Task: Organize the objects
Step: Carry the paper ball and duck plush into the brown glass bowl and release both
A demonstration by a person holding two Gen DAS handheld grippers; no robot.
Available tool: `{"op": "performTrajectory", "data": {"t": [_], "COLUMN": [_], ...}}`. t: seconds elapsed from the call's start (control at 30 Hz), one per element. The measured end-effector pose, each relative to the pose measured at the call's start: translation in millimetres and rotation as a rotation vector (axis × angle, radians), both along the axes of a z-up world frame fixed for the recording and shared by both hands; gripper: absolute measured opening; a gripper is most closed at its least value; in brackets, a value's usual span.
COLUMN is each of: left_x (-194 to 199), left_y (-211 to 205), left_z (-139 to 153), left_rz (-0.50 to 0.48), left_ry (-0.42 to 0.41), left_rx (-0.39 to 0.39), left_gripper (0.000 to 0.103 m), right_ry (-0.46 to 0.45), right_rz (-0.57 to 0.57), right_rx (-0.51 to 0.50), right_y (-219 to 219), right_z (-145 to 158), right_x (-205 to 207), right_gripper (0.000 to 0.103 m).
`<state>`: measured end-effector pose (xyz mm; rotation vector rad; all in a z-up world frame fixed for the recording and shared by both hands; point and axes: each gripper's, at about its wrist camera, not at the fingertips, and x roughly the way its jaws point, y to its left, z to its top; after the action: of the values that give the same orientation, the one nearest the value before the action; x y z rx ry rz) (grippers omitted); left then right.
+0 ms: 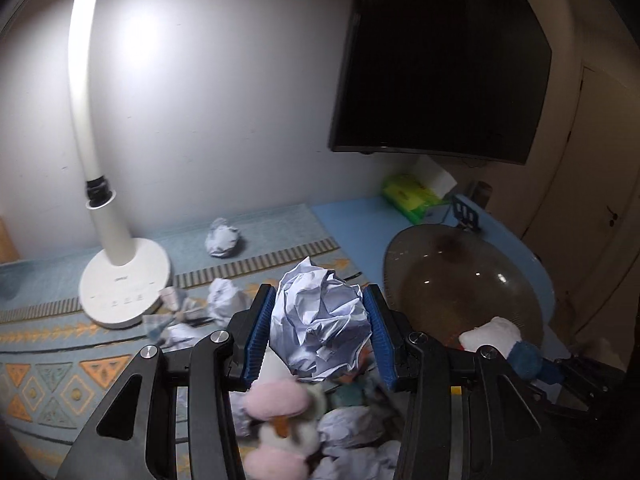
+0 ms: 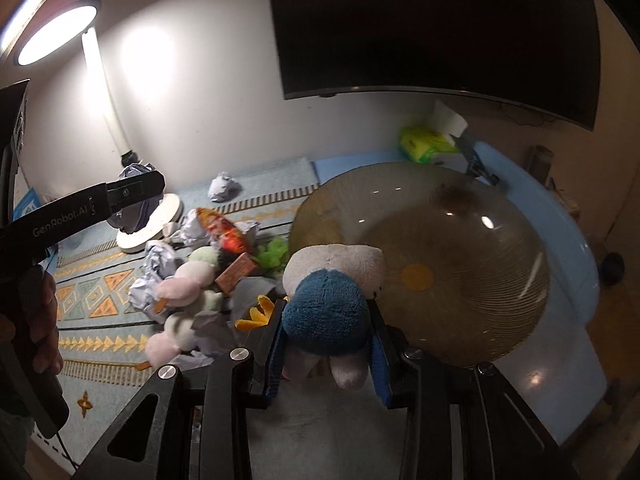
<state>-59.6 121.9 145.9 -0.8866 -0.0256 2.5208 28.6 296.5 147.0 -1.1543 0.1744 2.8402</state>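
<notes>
I'm looking at a patterned blue mat (image 1: 60, 364) under a white wall, with a dark screen (image 1: 440, 56) hung above. Taking the ribbed glass bowl (image 2: 460, 264) as my landmark: far to its left stands the white lamp (image 1: 120, 288). Between lamp and bowl, my left gripper (image 1: 318, 334) is clamped on a crumpled paper ball (image 1: 320, 320), lifted above a heap of more paper and pink plush toys (image 2: 180, 292). At the bowl's near left rim, my right gripper (image 2: 326, 344) is squeezed tight on a blue-and-white plush toy (image 2: 328, 308). Behind the bowl lies a green packet (image 2: 420, 142).
</notes>
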Motion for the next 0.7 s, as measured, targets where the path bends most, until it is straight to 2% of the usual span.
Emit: {"op": "performTrajectory", "data": {"t": [0.23,0.33,0.4,0.5,0.63,0.7], "left_x": [-6.7,-12.8,-18.2,-28.0,-38.5,-42.2], "left_y": [81.4,112.8,129.8,142.7,158.6,160.5], "left_z": [-5.2,-15.7,-24.0,-33.8,-44.3,-49.1], "left_rz": [-0.158,-0.205,-0.197,-0.193,-0.197,-0.186], "left_ry": [-0.039,-0.067,-0.088,-0.13,-0.133,-0.145], "left_rx": [0.01,-0.016,-0.033,-0.015,-0.052,-0.043], "left_gripper": [0.042,0.043,0.043,0.043,0.043,0.047], "right_ry": [0.003,-0.018,-0.042,-0.062,-0.062,-0.056], "right_rz": [-0.114,-0.157,-0.188,-0.227,-0.248,-0.254], "right_rx": [0.044,0.059,0.054,0.025,0.039,0.051], "right_y": [52.1,66.7,75.7,88.6,92.4,91.9], "right_z": [6.6,0.1,-6.9,-13.8,-17.6,-18.4], "right_x": [-5.3,-17.8,-26.7,-34.1,-35.5,-35.3], "right_gripper": [0.035,0.035,0.035,0.035,0.035,0.035]}}
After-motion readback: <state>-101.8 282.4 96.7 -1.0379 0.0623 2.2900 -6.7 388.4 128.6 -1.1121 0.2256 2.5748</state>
